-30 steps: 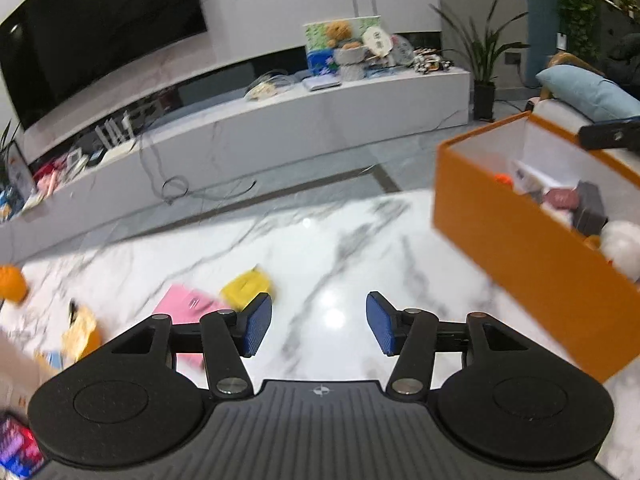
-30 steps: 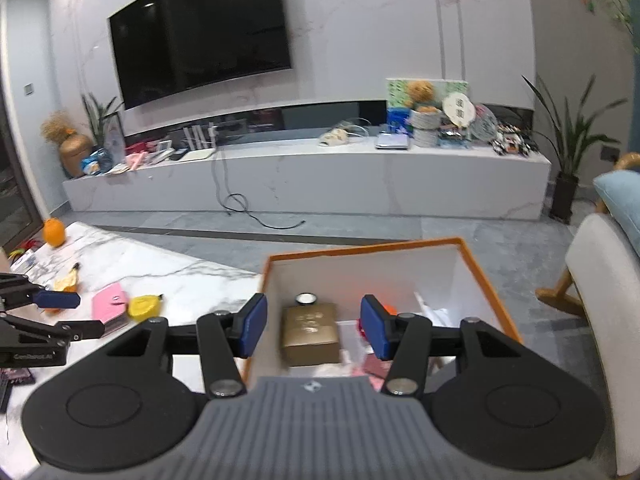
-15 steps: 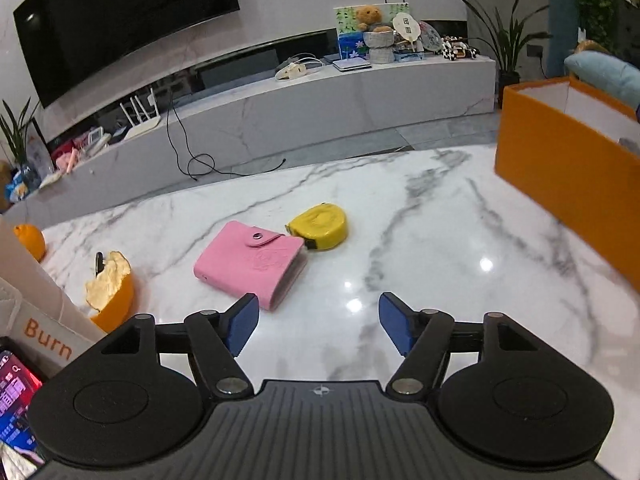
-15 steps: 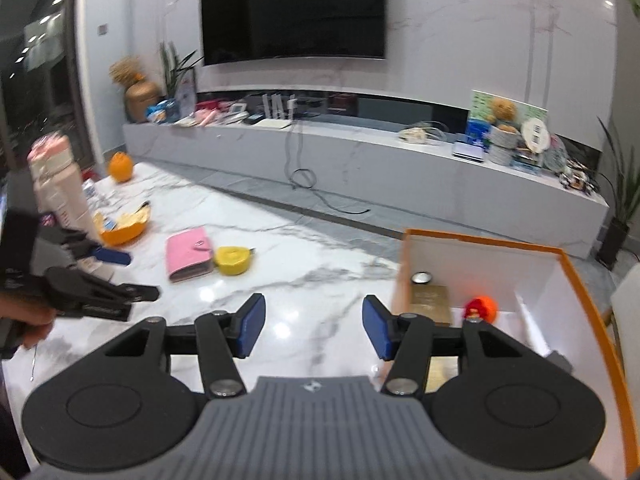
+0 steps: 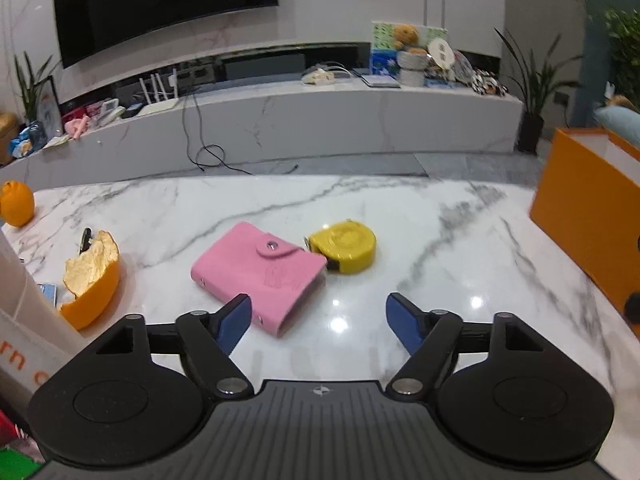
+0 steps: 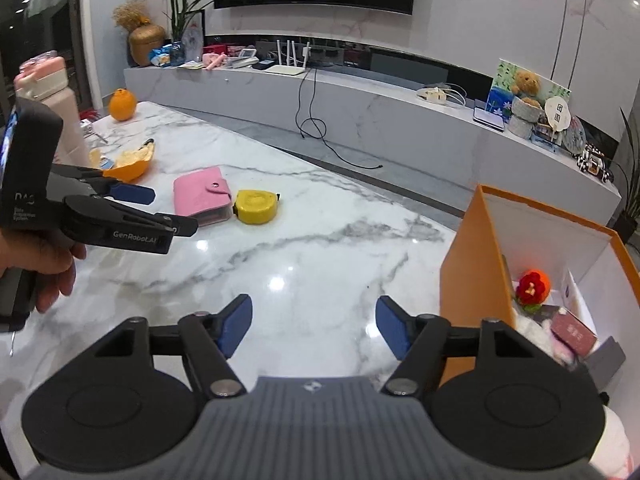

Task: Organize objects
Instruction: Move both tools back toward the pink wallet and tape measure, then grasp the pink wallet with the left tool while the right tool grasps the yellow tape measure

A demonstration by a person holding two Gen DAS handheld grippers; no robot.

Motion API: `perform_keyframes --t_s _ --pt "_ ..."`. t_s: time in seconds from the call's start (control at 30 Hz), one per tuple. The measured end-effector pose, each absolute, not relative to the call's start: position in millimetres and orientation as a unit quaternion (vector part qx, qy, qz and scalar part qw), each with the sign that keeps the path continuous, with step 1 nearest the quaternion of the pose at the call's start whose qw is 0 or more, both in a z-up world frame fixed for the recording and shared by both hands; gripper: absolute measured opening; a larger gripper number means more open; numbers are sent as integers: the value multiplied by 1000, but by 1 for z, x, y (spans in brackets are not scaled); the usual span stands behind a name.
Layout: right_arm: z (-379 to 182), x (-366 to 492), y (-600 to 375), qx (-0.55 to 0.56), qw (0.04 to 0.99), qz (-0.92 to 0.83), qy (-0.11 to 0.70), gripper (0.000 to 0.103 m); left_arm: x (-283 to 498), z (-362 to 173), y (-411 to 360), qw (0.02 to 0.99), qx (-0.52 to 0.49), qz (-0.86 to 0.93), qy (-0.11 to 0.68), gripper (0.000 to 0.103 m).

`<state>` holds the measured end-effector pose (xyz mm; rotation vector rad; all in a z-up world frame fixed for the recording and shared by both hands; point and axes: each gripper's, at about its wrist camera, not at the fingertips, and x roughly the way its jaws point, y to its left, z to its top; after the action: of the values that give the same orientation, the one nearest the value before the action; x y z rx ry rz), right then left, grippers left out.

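Left gripper (image 5: 318,318): your jaws wide, empty, just short of wallet.
Right gripper (image 6: 314,326): your jaws wide, empty, lower centre.
Wallet (image 5: 258,270): frame centre, touching tape (image 5: 346,246).
Box (image 6: 476,258): right edge.

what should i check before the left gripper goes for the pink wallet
1. Left gripper open wide enough for a grasp: ok, jaws spread, nothing held.
2. Pink wallet in front of it: ok, lying flat, snap closed.
3. Room around the wallet: not ok, yellow tape measure appears to touch its far corner.
4. Right gripper out of the way: ok, open, over bare marble table.
5. Orange box has room: cannot tell, only part of its inside shows.
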<state>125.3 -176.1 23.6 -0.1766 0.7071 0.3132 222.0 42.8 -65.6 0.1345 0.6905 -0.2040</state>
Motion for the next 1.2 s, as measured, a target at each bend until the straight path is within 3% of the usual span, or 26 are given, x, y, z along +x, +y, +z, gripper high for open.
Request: perform_keyframes --t_s 0.07,0.17,0.7,1.2 --pt "22 135 -169 -85 923 146 345 70 227 -65 43 940 62 -89 323 89" --pt "20 152 -158 -73 927 137 342 79 236 -64 50 950 39 -60 304 90" --pt "-8 208 -129 -25 926 127 355 79 296 -88 81 930 -109 3 351 93" --pt "-31 228 -123 -14 920 127 370 79 307 -92 60 928 10 8 372 93"
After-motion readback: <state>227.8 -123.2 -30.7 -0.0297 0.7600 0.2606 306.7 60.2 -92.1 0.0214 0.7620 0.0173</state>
